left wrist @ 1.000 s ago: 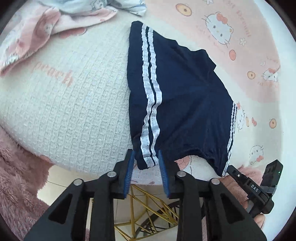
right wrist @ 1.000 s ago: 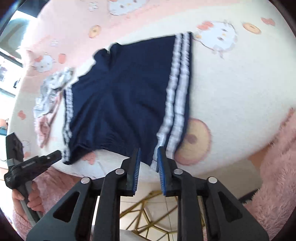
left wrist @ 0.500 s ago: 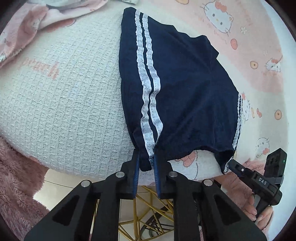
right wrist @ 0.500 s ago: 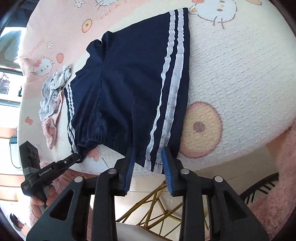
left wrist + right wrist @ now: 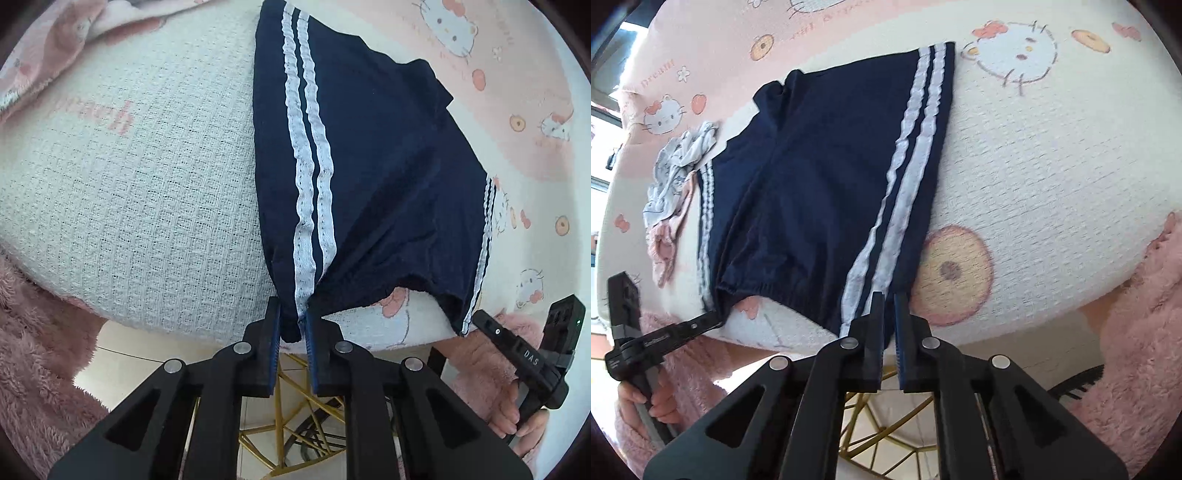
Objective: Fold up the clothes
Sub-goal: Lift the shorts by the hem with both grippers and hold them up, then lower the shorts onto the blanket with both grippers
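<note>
From the left wrist camera, the left gripper [image 5: 294, 325] is pinched tight on the near corner of the blue shorts [image 5: 369, 177], right at the two white stripes [image 5: 310, 177]. The shorts lie flat on a blanket [image 5: 140, 206] with cat pictures, close to its near edge. The right gripper [image 5: 480, 319] pokes in from the right at the other near corner of the shorts.

From the right wrist camera, the right gripper [image 5: 889, 325] is squeezed on the near right corner of the shorts [image 5: 812, 192], beside its white stripes [image 5: 905, 177]. A peach picture [image 5: 951, 273] sits just right of it. A crumpled little cloth [image 5: 677, 173] lies far left. The left gripper [image 5: 713, 319] touches the shorts' left corner.
</note>
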Tool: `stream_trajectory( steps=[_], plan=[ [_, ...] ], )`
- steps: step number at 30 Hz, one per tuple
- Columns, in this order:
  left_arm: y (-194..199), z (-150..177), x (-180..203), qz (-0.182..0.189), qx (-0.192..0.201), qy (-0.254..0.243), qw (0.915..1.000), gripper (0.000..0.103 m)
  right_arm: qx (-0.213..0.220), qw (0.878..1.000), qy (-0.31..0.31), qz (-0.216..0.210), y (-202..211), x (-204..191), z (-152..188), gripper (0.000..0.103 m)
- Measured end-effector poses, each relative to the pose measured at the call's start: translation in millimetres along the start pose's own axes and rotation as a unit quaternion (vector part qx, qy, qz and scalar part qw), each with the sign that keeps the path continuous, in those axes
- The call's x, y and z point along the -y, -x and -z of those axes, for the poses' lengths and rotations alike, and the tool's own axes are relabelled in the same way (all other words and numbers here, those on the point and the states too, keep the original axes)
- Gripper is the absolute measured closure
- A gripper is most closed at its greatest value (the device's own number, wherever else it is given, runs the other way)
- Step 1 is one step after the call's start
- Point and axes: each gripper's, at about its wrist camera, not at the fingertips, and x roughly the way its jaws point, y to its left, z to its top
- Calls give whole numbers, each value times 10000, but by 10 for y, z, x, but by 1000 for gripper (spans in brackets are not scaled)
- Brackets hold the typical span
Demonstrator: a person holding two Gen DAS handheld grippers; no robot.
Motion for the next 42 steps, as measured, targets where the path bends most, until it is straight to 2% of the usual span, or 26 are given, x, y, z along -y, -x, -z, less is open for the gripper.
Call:
stream_trajectory(
  steps=[2,7,9,10,12,15,18,20,22,23,25,27,28,32,35,37,39,41,42],
  plan=[
    [26,-24,-22,57,30,50,10000,89,-63,9998,94,-146,-20,-38,19,70],
    [33,-24,15,-5,56,-31,10000,89,-115,9998,100,-152,-83,-41,9,68],
    [39,-30,30,104,59,7,9999,89,-219,9997,114,-80,-145,-20,7,84],
    [57,-28,51,131,105,-22,9999,89,-280,9995,139,-22,-177,-11,8,95],
    [94,-24,93,166,200,-89,9996,89,-244,9993,260,121,-172,-44,21,99],
    [186,-6,181,-69,321,-424,9986,90,17,9971,526,546,-48,-99,30,101],
    [146,5,241,-493,251,-635,9964,90,218,9939,498,960,78,-33,24,102],
    [1,2,201,-740,-5,-559,9957,89,113,9931,357,1115,42,52,23,102],
    [55,-4,190,-662,-3,-492,9966,86,-90,9928,200,1179,-36,125,28,102],
    [82,-7,184,-622,-2,-459,9970,79,-131,9941,167,1067,-40,132,32,99],
    [139,-11,171,-535,7,-388,9978,77,-56,9985,111,538,26,120,40,98],
    [227,11,122,-299,128,-251,9992,73,-9,10000,43,46,87,111,63,85],
    [239,15,95,-191,127,-185,9996,72,10,10000,25,-38,104,111,79,70],
    [207,-3,43,-159,83,-57,9998,72,-82,9994,-251,-219,90,189,93,68],
    [205,-14,38,-42,65,-31,10000,72,296,9976,-492,-380,255,221,97,68],
    [181,-22,38,0,32,-17,10000,72,374,9965,-556,-496,296,236,105,68],
    [115,-62,64,-18,-55,2,10000,72,202,9967,-591,-514,227,240,109,68],
    [60,-60,97,40,-120,-19,9999,72,-81,9980,-510,-355,90,196,120,67],
    [-62,-79,211,53,-132,-24,9999,71,-215,9982,-430,-353,18,160,124,67]
  ],
)
